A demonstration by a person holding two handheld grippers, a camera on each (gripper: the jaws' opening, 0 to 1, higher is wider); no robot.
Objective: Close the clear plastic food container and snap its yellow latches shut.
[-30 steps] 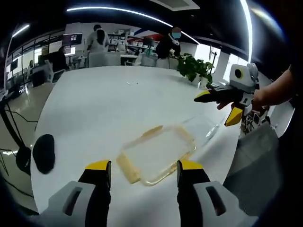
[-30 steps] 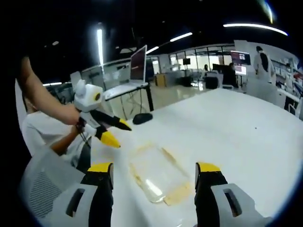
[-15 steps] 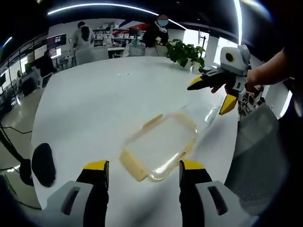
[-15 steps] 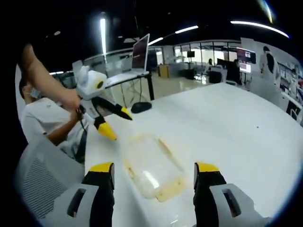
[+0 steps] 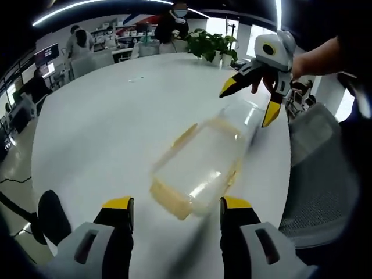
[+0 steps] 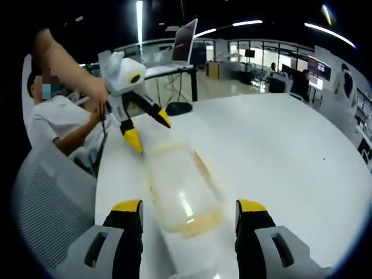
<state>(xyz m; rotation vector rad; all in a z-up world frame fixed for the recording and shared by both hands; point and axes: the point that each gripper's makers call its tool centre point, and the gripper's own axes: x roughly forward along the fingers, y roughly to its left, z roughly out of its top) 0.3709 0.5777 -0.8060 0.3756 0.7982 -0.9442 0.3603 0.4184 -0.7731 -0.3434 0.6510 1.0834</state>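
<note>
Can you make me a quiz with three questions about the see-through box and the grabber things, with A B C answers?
1. Where is the clear container?
A. On the white table
B. On a chair
C. On the floor

2. What colour are the tips of the left gripper?
A. Red
B. Yellow
C. Green

3. How do the jaws of the right gripper stand?
A. Shut on the container
C. Open, touching nothing
B. Shut on a cup

Answers:
1. A, the container lies flat on the white tabletop in both views.
2. B, both jaw tips at the bottom of the left gripper view are yellow.
3. C, the two jaws stand wide apart with the container ahead of them, not between them.
</note>
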